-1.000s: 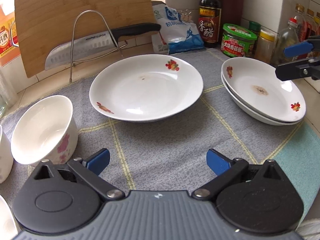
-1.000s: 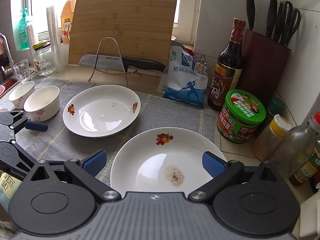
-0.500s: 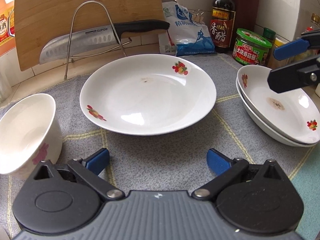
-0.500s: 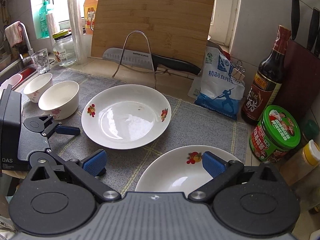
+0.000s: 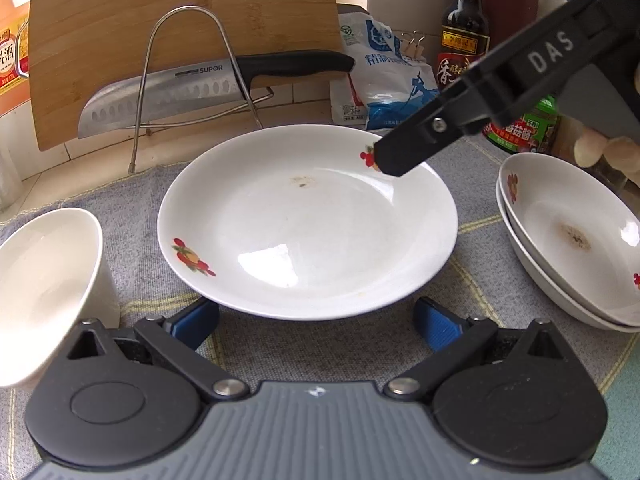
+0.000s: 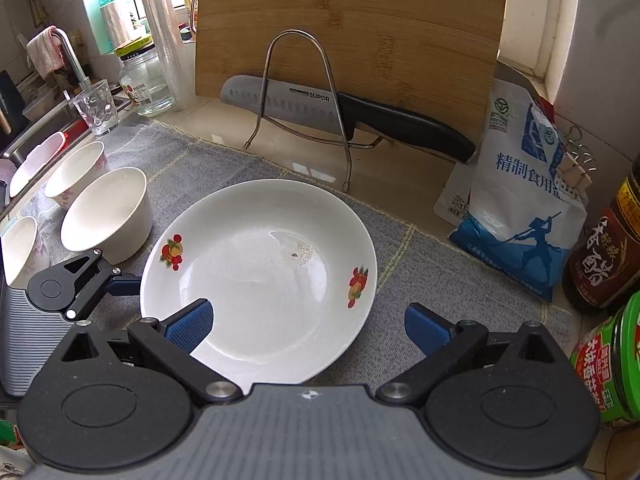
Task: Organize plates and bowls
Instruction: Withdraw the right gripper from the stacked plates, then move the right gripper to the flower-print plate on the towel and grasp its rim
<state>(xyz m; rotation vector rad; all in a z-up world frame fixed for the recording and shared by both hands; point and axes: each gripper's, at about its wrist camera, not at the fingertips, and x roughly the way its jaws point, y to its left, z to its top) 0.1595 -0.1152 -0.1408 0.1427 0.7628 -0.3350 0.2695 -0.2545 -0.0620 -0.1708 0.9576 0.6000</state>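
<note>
The loose plate (image 6: pixel 260 280) lies flat on the grey mat (image 6: pixel 440 280) mid-counter, both grippers (image 5: pixel 316 320) (image 6: pixel 308 328) flanking it with fingers wide and empty; next, one likely pinches its rim and carries it to the stacked plates (image 5: pixel 568 240).

A bamboo cutting board (image 6: pixel 352 32) leans upright behind a wire rack (image 6: pixel 300 92) holding a SUPOR knife (image 6: pixel 340 116). Right of it stand a blue-and-white salt bag (image 6: pixel 520 208), a vinegar bottle (image 6: pixel 604 256) and a green-lidded jar (image 6: pixel 612 360).
</note>
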